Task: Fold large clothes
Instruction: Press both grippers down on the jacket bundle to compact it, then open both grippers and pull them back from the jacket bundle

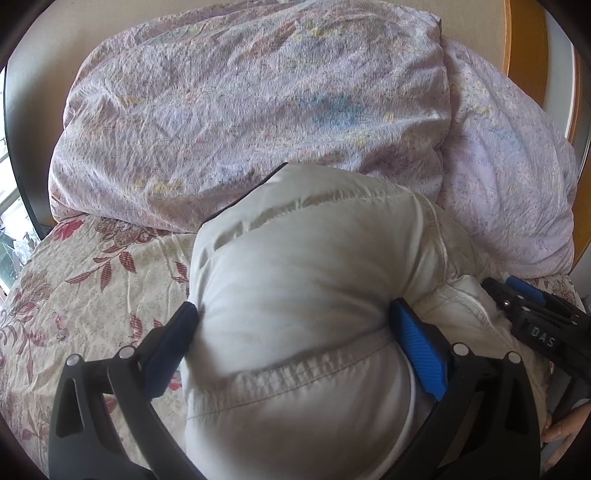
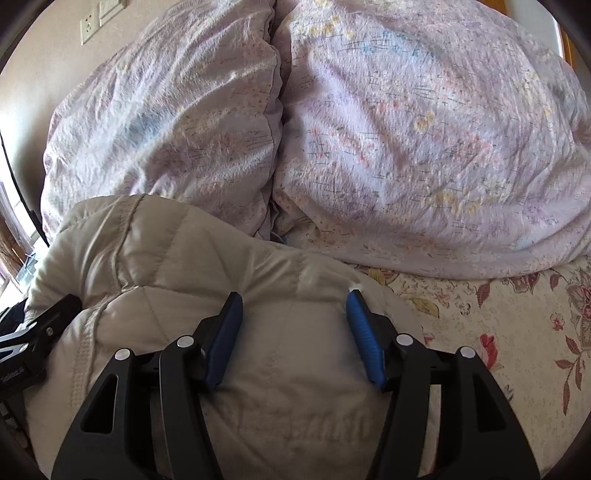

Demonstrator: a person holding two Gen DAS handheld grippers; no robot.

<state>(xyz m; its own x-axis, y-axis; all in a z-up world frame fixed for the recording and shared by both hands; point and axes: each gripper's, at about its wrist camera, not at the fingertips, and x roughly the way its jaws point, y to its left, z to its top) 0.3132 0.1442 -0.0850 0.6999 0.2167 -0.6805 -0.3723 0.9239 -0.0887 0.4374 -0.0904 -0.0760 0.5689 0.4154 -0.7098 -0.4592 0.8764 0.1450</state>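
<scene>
A puffy cream quilted jacket (image 1: 295,280) lies bundled on the flowered bed sheet (image 1: 85,295). My left gripper (image 1: 295,310) has its blue-padded fingers (image 1: 417,343) spread wide around a thick fold of the jacket, pressing both sides of it. In the right wrist view the jacket (image 2: 177,266) fills the lower left, and my right gripper (image 2: 293,299) rests over it with its fingers (image 2: 362,332) apart and jacket fabric between them. The right gripper also shows in the left wrist view (image 1: 535,317), at the jacket's right edge.
A bulky lilac flowered duvet (image 1: 251,103) is heaped at the back of the bed, also in the right wrist view (image 2: 424,147). A wooden headboard (image 1: 524,40) is at the far right. A wall socket (image 2: 88,22) is on the wall.
</scene>
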